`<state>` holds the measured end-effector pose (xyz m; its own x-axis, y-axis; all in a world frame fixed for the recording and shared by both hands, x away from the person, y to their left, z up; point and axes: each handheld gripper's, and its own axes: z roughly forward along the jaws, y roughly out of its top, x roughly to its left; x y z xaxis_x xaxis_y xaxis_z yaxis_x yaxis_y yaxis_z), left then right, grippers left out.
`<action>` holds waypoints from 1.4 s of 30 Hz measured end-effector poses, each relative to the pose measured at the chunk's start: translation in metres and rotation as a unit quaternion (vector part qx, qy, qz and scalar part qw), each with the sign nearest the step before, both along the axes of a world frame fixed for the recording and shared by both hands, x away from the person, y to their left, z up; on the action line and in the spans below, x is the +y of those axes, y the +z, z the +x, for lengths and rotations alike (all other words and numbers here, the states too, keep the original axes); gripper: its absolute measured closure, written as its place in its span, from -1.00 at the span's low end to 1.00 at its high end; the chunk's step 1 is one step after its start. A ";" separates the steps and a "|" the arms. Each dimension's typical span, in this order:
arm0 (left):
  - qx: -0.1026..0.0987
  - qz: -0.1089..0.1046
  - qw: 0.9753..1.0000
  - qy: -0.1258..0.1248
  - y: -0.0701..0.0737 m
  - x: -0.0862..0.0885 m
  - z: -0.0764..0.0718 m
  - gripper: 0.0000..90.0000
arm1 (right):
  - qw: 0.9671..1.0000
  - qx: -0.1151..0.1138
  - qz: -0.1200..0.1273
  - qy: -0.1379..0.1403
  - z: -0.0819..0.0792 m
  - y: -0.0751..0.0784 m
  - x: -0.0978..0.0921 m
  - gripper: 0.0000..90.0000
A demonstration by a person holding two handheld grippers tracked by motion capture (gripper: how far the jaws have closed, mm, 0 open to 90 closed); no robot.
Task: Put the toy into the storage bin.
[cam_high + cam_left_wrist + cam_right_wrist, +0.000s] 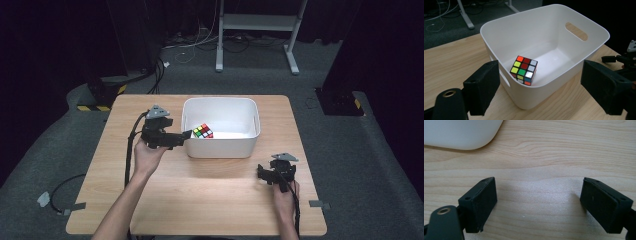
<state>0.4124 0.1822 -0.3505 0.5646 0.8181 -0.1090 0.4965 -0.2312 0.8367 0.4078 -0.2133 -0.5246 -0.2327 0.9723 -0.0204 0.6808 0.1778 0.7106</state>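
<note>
A white bin (pixel 220 150) stands on the wooden table (pixel 200 195), toward its far middle, and a colour cube (pixel 203 131) lies inside it on the floor, near the left front corner. The left gripper (pixel 187 134) is held at the bin's left wall, its tip just at the rim; in the left gripper view its jaws stand wide apart with nothing between them, the cube (pixel 523 70) and the bin's near corner (pixel 506 53) showing beyond the gap. The right gripper (pixel 265 172) sits low over the table near the right front, well apart from the bin; its jaws are also spread wide and empty above bare wood (pixel 541 152), with a corner of the bin (pixel 461 132) at upper left
</note>
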 end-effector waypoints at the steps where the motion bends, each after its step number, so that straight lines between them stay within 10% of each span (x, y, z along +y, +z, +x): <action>1: 0.000 0.000 1.000 0.000 0.000 0.000 0.000 -0.64 | 1.000 0.000 0.000 0.000 0.000 0.000 0.000 -0.69; 42: -0.006 -0.045 0.998 0.038 -0.021 0.038 -0.031 -0.63 | 1.000 0.000 0.000 -0.001 0.000 0.000 0.001 -0.69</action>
<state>0.3811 0.2206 -0.3715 0.5035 0.8456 -0.1774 0.4996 -0.1174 0.8582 0.4074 -0.2128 -0.5246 -0.2308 0.9728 -0.0205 0.6807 0.1765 0.7110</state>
